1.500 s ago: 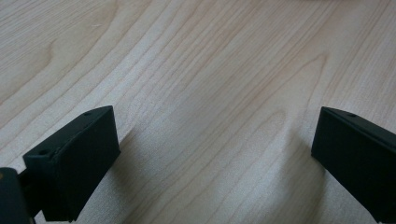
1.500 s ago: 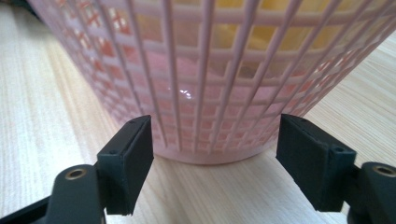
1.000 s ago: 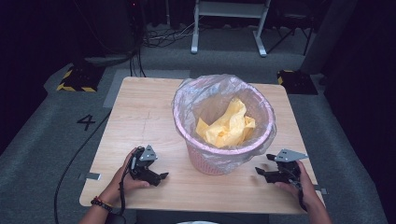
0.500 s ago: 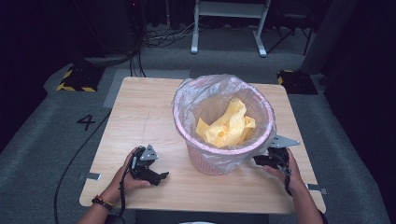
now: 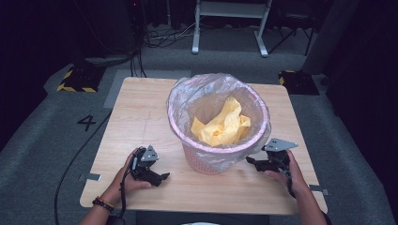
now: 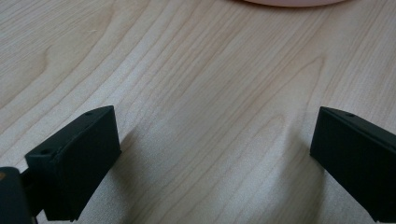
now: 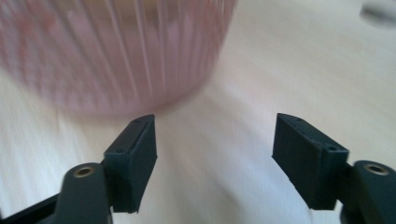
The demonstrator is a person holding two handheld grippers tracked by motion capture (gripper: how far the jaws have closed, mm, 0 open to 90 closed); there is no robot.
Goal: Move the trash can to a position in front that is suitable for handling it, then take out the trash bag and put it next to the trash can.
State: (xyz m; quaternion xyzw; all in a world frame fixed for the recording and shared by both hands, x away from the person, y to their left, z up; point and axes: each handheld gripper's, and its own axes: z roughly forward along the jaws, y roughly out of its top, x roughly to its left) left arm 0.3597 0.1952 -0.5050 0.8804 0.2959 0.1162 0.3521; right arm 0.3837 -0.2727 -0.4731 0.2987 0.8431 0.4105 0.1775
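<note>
Sitting mid-frame in the high view, the pink waste basket [image 5: 218, 133] with its clear liner and yellow crumpled paper [image 5: 223, 124] lies just left of my right tongs [image 5: 253, 161], nearer than my left tongs [image 5: 162, 177]. Right jaws have just been opening, nothing between them; left ones are spread over bare surface [image 6: 196, 93].

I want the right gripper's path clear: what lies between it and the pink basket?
Nothing: in the right gripper view, bare table separates the open right gripper from the pink basket.
</note>
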